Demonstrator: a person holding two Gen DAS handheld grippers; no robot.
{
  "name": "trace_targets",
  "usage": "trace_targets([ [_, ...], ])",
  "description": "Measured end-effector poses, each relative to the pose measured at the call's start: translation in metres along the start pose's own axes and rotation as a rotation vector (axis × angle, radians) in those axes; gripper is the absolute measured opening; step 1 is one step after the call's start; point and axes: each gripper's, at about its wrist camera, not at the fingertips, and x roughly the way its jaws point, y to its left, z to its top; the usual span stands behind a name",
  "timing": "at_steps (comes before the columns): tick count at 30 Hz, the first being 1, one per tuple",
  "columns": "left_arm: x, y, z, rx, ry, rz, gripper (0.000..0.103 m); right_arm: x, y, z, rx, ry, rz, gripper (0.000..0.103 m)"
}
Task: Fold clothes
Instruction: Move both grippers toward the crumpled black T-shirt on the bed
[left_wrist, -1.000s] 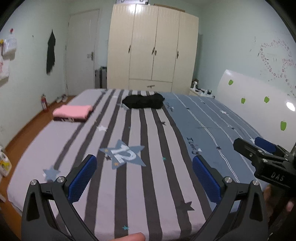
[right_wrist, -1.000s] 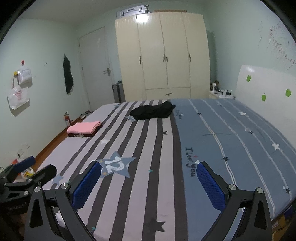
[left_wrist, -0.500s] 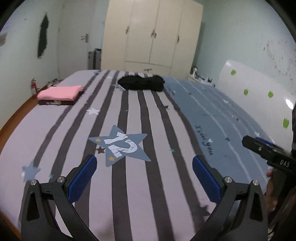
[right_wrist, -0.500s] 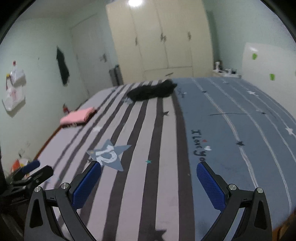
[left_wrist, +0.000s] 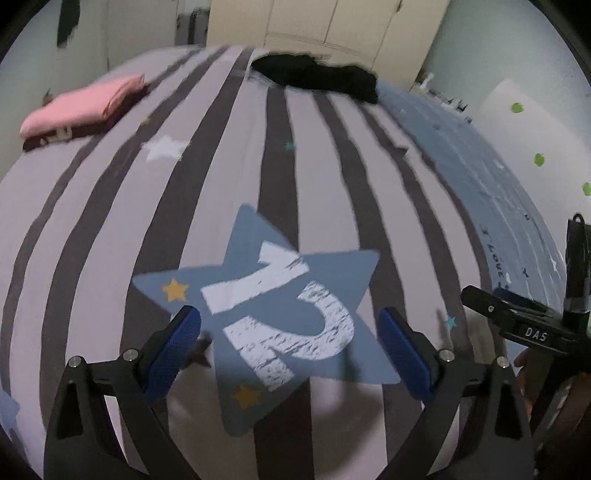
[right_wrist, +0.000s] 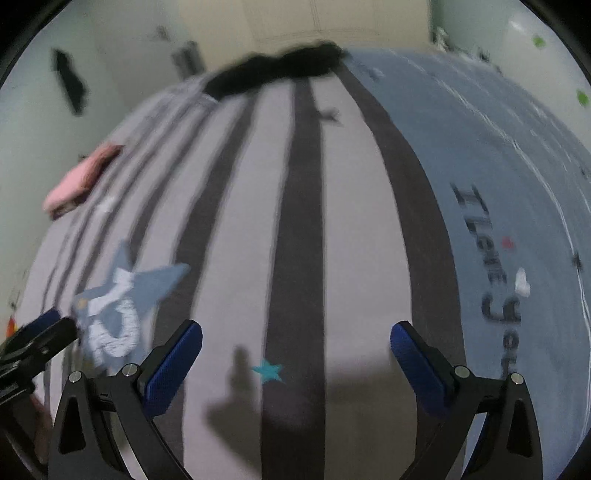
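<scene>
Both tools point down at the bed (left_wrist: 110, 229), nothing in either.

Left tool (left_wrist: 291, 350): jaws well apart, though they have just been closing a little; only the bedsheet's blue star print (left_wrist: 258, 314) shows between the pads. Right tool (right_wrist: 295, 362): jaws wide apart too, over bare striped sheet beside a small teal star (right_wrist: 267, 370). You can see the right tool at the right edge of the left wrist view, just beside the left one.

Where the clothes are:
- Black garment (left_wrist: 317, 75), a loose unfolded heap at the far end of the bed, near the wardrobe (left_wrist: 332, 26). Well apart from both tools.
- Pink garment (left_wrist: 81, 105), already folded flat, lying on top of something darker at the far left edge of the bed. What the darker piece is, you cannot tell from here.

Progress, as a judgement: the pink piece looks done. The black heap looks like what is left, and it is untouched. Neither tool is close enough to grip it yet; you would have to reach up the bed first. Both views are motion-blurred, so the fine detail of the heap is unreadable.
</scene>
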Motion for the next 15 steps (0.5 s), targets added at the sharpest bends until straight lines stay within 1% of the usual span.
trace_targets([
  [1,-0.001,0.001,0.002,-0.007,0.026,-0.004,0.096,0.005,-0.003,0.0,0.028,0.03,-0.023,0.1],
  [3,-0.006,0.003,0.005,-0.021,0.055,-0.003,0.096,0.005,-0.008,0.003,0.078,0.071,-0.035,0.1],
  [5,-0.014,0.003,0.009,0.007,0.056,0.055,0.096,0.005,-0.01,0.01,0.123,0.118,-0.082,0.1],
  [6,-0.017,0.003,0.012,0.023,0.056,0.07,0.096,0.003,-0.009,0.014,0.132,0.13,-0.094,0.096],
  [7,-0.019,0.004,0.017,0.035,0.055,0.067,0.096,0.001,-0.008,0.019,0.147,0.142,-0.105,0.095],
  [9,-0.019,0.007,0.029,0.049,0.054,0.082,0.096,0.0,-0.004,0.031,0.171,0.17,-0.133,0.095],
  [11,-0.014,0.013,0.045,0.044,0.033,0.11,0.096,0.0,0.003,0.046,0.174,0.177,-0.131,0.095],
  [13,-0.003,0.018,0.065,0.042,0.008,0.105,0.096,0.002,0.011,0.07,0.174,0.156,-0.114,0.095],
  [15,0.014,0.024,0.094,0.035,0.006,0.083,0.096,0.007,0.014,0.091,0.167,0.123,-0.093,0.095],
])
